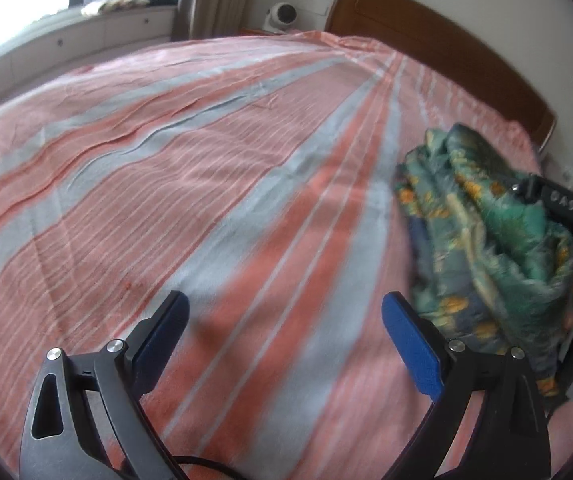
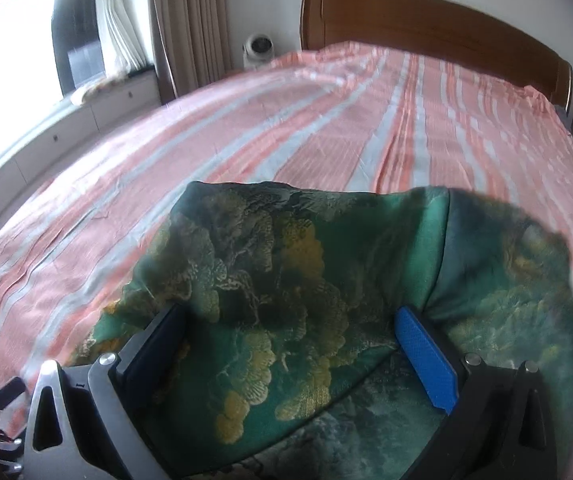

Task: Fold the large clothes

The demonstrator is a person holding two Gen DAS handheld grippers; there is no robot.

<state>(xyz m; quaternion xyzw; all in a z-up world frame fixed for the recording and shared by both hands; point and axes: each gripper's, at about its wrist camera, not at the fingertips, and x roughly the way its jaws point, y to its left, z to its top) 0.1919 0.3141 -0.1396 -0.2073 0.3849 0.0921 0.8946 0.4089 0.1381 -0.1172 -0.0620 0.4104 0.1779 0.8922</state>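
A bunched green garment (image 2: 286, 300) (gold tree print) lies on the striped bed (image 2: 326, 128), draped between the right hand-held gripper (image 2: 290, 344), its blue pads spread apart. The left hand-held gripper (image 1: 286, 332) hovers released over bare sheet beside it.

My left gripper (image 1: 284, 322) is hovering wide open over the striped bed.

Its blue-padded fingers (image 1: 410, 344) are framing bare pink-and-grey striped bedsheet (image 1: 166, 200), while the crumpled green floral satin garment (image 1: 482, 240) is bunching to my right against the black right gripper (image 1: 566, 204).
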